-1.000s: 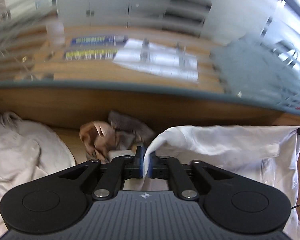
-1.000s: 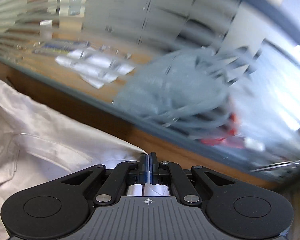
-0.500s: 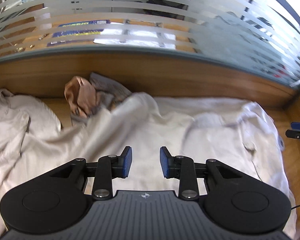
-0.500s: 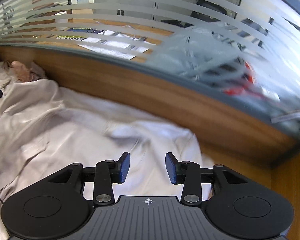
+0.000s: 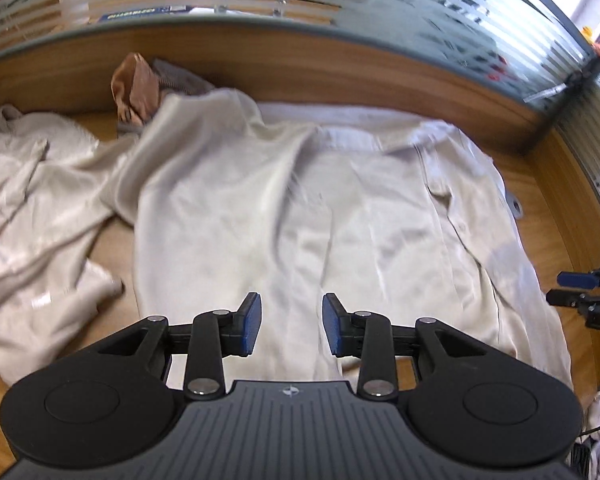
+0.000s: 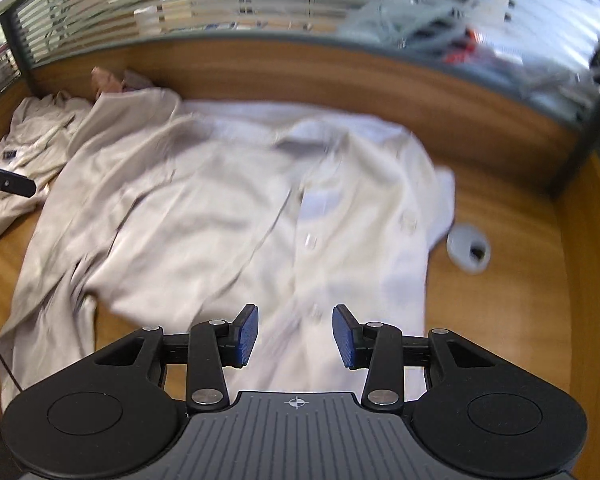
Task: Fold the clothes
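Both grippers hang open over the shirt (image 6: pixel 260 208) on the desk (image 6: pixel 508 312).

The shirt lies spread front-up, buttons showing, collar toward the wooden back panel (image 6: pixel 340 76). The left gripper (image 5: pixel 291 330) and the right gripper (image 6: pixel 295 336) each hang above the shirt's near hem, blue pads wide apart, holding nothing. Left of the shirt lies a crumpled beige garment (image 5: pixel 32 200); a brown cloth (image 5: pixel 134 88) sits at the shirt's far left corner. A grey grommet (image 6: pixel 468 250) sits just right of the shirt.
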{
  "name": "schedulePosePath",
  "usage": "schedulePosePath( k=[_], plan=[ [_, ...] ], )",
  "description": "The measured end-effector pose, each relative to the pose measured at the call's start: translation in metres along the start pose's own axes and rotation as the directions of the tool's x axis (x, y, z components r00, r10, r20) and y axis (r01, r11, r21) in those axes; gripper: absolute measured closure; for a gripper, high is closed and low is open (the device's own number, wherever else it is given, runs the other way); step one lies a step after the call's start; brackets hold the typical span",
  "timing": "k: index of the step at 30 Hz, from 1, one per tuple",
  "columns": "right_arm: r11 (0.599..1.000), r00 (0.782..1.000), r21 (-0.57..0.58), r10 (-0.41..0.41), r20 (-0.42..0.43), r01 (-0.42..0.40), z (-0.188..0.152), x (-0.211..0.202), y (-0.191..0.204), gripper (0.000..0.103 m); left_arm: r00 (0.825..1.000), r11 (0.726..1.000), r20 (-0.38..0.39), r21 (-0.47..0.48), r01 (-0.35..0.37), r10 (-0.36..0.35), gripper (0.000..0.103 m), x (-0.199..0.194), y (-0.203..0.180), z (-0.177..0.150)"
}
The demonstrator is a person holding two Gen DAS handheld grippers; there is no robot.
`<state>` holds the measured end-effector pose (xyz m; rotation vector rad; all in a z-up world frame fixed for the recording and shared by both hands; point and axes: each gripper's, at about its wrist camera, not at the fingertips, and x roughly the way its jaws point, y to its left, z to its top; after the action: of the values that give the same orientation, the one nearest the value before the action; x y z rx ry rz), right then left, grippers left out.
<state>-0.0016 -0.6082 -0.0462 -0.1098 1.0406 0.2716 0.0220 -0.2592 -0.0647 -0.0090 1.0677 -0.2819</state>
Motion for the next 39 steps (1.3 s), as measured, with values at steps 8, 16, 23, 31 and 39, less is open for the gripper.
schedulePosePath(
  k=[8, 16, 23, 31, 39],
  plan=[
    [1.0, 0.998, 0.014, -0.023, -0.064, 0.024, -0.071, 0.003, 0.013, 0.059, 1.0, 0.999, -0.028, 0.035, -0.002, 0.003, 0.061, 0.0, -0.023, -0.059],
    [1.0, 0.994, -0.016, -0.019, -0.109, 0.017, -0.113, 0.008, 0.008, 0.059, 0.997, 0.997, -0.073, 0.076, 0.023, -0.017, 0.051, 0.011, -0.058, -0.104],
    [0.997, 0.994, -0.074, 0.001, -0.106, -0.009, -0.119, 0.017, 0.01, 0.06, 0.995, 0.994, -0.1, 0.113, 0.011, 0.0, 0.046, 0.034, -0.088, -0.124],
    [0.992, 0.995, -0.12, 0.032, -0.092, -0.043, -0.112, 0.029, 0.019, 0.06, 0.991, 0.99, -0.117, 0.132, -0.042, 0.058, 0.044, 0.057, -0.108, -0.132],
    [0.988, 0.997, -0.14, 0.047, -0.068, -0.056, -0.099, 0.039, 0.029, 0.065, 0.99, 0.987, -0.079, 0.12, -0.104, 0.114, 0.056, 0.065, -0.111, -0.133]
  ],
)
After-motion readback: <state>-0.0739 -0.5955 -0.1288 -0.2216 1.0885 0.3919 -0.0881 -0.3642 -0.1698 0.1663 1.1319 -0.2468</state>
